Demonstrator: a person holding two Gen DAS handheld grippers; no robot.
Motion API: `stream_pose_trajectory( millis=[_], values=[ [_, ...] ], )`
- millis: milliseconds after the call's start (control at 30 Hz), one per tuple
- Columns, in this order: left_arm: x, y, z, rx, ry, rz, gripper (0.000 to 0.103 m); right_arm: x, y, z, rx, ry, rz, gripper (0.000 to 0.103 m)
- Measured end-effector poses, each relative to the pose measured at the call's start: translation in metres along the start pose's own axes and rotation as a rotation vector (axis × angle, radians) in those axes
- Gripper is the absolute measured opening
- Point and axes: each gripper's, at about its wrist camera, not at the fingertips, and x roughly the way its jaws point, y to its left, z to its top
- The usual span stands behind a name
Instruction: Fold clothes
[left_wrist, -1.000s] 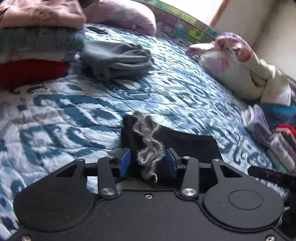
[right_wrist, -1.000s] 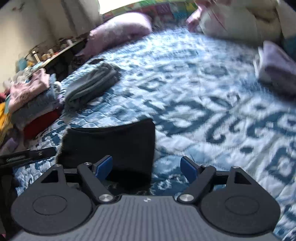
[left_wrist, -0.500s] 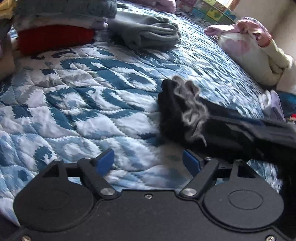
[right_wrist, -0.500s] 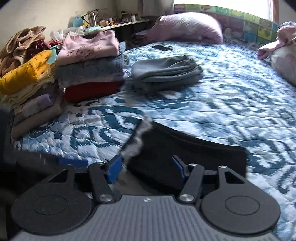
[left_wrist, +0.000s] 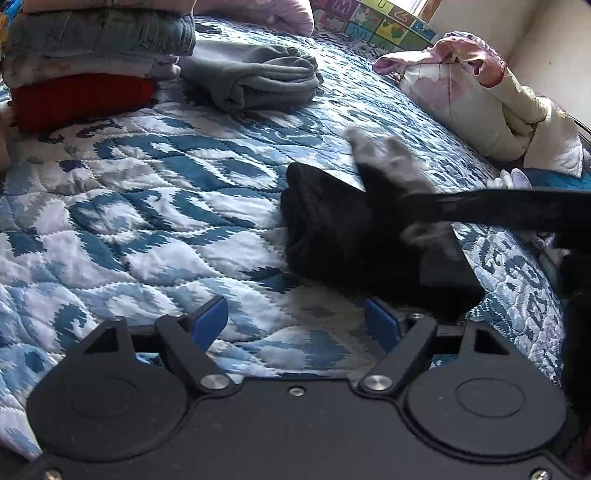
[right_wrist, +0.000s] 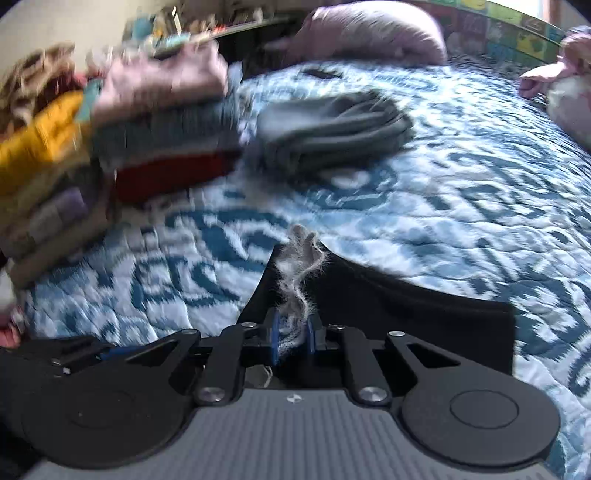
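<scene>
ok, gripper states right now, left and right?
Left gripper: open, holding nothing, above the quilt.
Right gripper: closed on the black garment at its gray fringe.

Black garment (left_wrist: 332, 236) folded on quilt, grey frayed fringe (right_wrist: 301, 280) upturned.

Readable text is scarce. In the left wrist view, the colourful patchwork panel (left_wrist: 373, 22) along the far edge of the bed, at about 12 o'clock, carries large single letters in its squares: an "M" and a "U" can be made out, beside small cartoon pictures. In the right wrist view the same panel (right_wrist: 517, 33) is too blurred to read.
</scene>
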Motion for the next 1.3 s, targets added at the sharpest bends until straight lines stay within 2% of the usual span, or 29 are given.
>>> stream_pose_trajectory(
  millis=[300, 400, 533, 633, 833, 967, 1100, 1133, 1167, 1267, 1300],
  values=[
    [-0.003, -0.034, -0.005, 0.042, -0.004, -0.02, 0.081, -0.079, -0.077, -0.005, 0.156, -0.131, -0.011, 0.016],
    [-0.004, -0.047, -0.007, 0.058, -0.028, -0.021, 0.081, -0.096, -0.102, -0.01, 0.211, -0.154, 0.004, 0.016],
    [-0.007, -0.062, -0.008, 0.091, -0.05, -0.039, 0.081, -0.092, -0.12, -0.014, 0.3, -0.146, 0.071, 0.016],
    [-0.007, -0.07, -0.011, 0.112, -0.045, -0.041, 0.081, -0.08, -0.13, -0.019, 0.414, -0.148, 0.185, 0.017],
    [-0.002, -0.065, -0.014, 0.097, -0.026, -0.029, 0.081, -0.066, -0.127, -0.024, 0.47, -0.163, 0.215, 0.016],
    [-0.001, -0.062, -0.015, 0.083, -0.025, -0.034, 0.081, -0.061, -0.137, -0.029, 0.563, -0.181, 0.34, 0.016],
    [0.0, -0.058, -0.014, 0.072, -0.023, -0.034, 0.081, -0.054, -0.137, -0.032, 0.611, -0.184, 0.401, 0.015],
    [0.0, -0.057, -0.014, 0.068, -0.022, -0.033, 0.081, -0.053, -0.135, -0.032, 0.611, -0.184, 0.395, 0.013],
    [0.001, -0.056, -0.014, 0.063, -0.022, -0.031, 0.081, -0.052, -0.131, -0.03, 0.586, -0.176, 0.352, 0.01],
    [0.002, -0.051, -0.014, 0.045, -0.026, -0.022, 0.081, -0.046, -0.116, -0.026, 0.484, -0.138, 0.257, 0.01],
    [0.003, -0.05, -0.014, 0.039, -0.025, -0.022, 0.081, -0.044, -0.108, -0.024, 0.44, -0.124, 0.227, 0.014]
  ],
)
